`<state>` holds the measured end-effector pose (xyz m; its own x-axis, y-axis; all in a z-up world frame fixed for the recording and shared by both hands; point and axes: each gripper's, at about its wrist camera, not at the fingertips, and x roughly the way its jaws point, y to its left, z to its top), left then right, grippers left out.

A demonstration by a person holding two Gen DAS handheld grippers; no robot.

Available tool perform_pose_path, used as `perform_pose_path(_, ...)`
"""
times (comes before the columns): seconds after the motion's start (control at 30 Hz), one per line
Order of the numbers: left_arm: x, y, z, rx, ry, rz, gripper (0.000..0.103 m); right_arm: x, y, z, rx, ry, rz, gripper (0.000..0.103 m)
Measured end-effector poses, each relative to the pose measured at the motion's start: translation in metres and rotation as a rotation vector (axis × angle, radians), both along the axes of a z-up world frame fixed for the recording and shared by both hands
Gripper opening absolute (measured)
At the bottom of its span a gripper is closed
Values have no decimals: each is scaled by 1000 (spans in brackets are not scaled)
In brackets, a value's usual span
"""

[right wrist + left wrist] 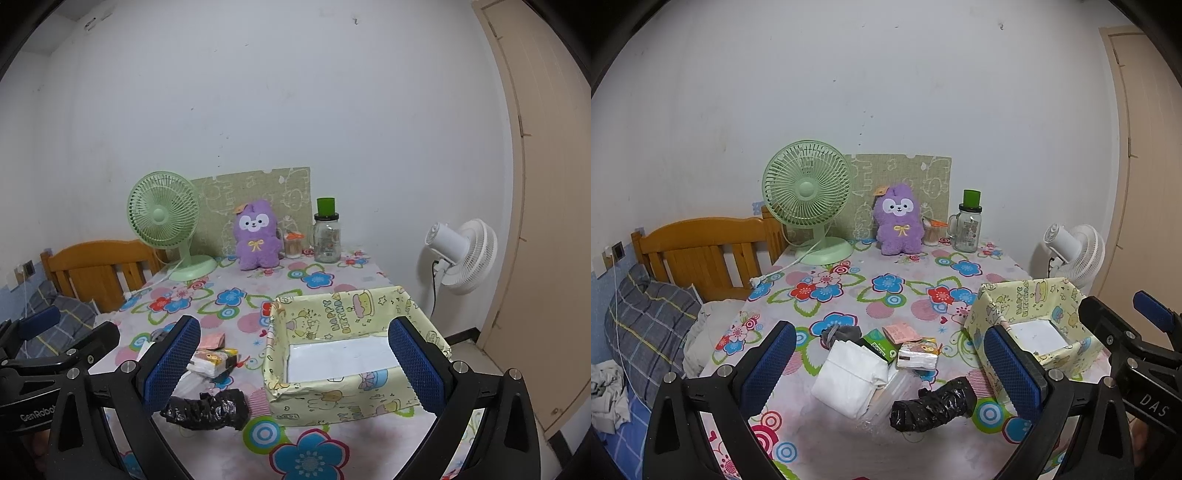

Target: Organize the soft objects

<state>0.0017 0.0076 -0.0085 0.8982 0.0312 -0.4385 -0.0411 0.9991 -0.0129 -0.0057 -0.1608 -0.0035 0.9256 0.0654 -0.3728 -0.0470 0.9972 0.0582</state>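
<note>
Both the left gripper (pixel 890 363) and right gripper (pixel 293 356) are held wide apart, unladen, near the yellow box (pixel 325 397) and black bag roll (pixel 932 408).

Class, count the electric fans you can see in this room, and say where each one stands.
2. A green desk fan stands at the table's far left corner beside the purple plush; a white fan stands off the table's right side. None looks hidden.

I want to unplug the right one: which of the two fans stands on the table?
The green fan, on the table left of the purple plush. The white fan stands beyond the table's right edge, not on it.
</note>
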Motion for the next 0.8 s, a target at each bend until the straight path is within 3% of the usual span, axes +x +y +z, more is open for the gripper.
perform_pose_path(0.8,0,-2,-3,7,15,-4,102,2,-2,-2,-2,11,1,103)
